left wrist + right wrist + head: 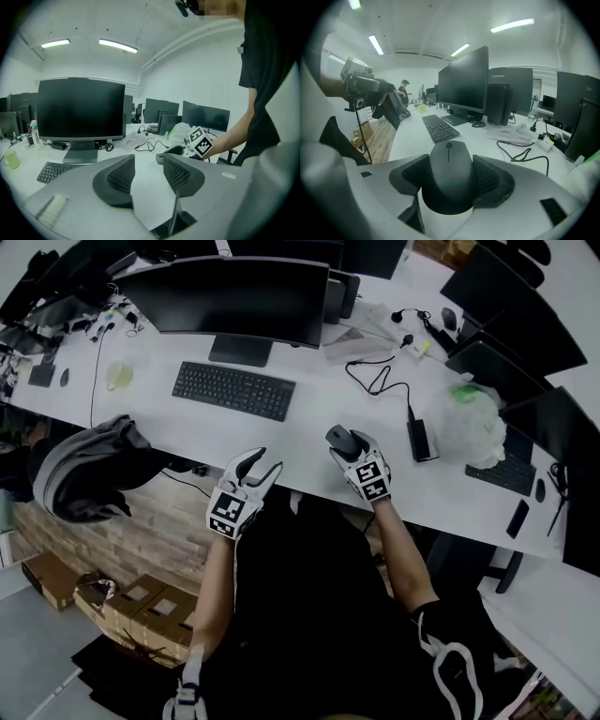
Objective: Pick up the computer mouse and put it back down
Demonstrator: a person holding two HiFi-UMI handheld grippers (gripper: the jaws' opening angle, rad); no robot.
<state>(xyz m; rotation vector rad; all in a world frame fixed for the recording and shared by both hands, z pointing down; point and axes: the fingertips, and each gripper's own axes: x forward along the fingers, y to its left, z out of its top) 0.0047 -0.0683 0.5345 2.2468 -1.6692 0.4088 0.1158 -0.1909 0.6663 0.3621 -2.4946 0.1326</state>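
Opens on the white table [309, 442], stretched across the head view. Carries a dark monitor [234, 296] at the back and a black keyboard [232, 390] in front of it. Finds the right claw [347, 446] over the table's near strip, to the right of the keyboard, with its jaws held wide and the pads pressed on something. Finds the left claw [263, 463] at the table's front edge, spread and empty, with only bare table between its pads. Ends at the smallest thing, the mouse [450, 173], pinched in the right claw by its two long sides. Sits near the front edge of the table; cannot tell from these views whether lifted clear of the surface or touching it. Lies with its long axis straight along the right claw's own line, wheel end pointing away toward the keyboard and monitor. Lies well to the right of the left claw and apart from it, so falls to the right hand. Calls, most likely, for a level, straight set-down onto the table, then a sideways parting of the jaws off the mouse's flanks.
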